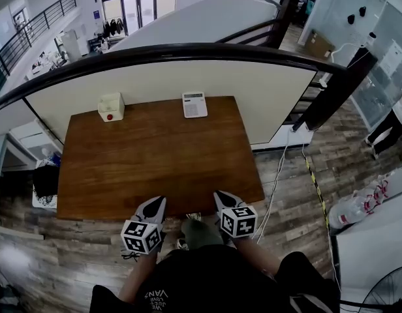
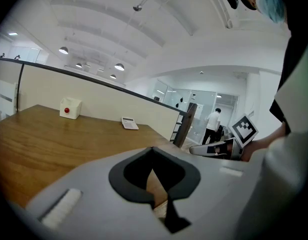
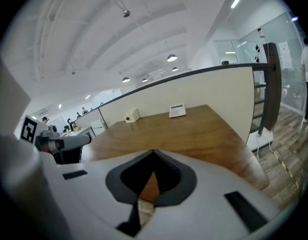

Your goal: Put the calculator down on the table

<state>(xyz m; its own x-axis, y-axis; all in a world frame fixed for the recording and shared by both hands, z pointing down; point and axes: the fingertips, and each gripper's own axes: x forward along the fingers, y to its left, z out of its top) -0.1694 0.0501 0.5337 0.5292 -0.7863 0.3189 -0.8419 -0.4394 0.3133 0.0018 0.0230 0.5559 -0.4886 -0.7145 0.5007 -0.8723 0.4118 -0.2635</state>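
Judging the put-down as already done: finding the calculator [image 1: 194, 104] lying flat and face up at the far edge of the table [image 1: 155, 168], just in front of the cream partition [image 1: 188, 77] and well apart from both tools. Holding the left gripper [image 1: 155, 202] and the right gripper [image 1: 224, 197] side by side over the near edge, each with its 2 jaws pressed fully together and pinching nothing. Calling, most likely, for no further move beyond backing away from the tabletop. Noting a slim, pale, rectangular plastic body with a grey display strip at its far end; a smooth, warm brown wood-grain top with squared corners; a small cream box [image 1: 111, 106] with 1 red button near the far left corner.
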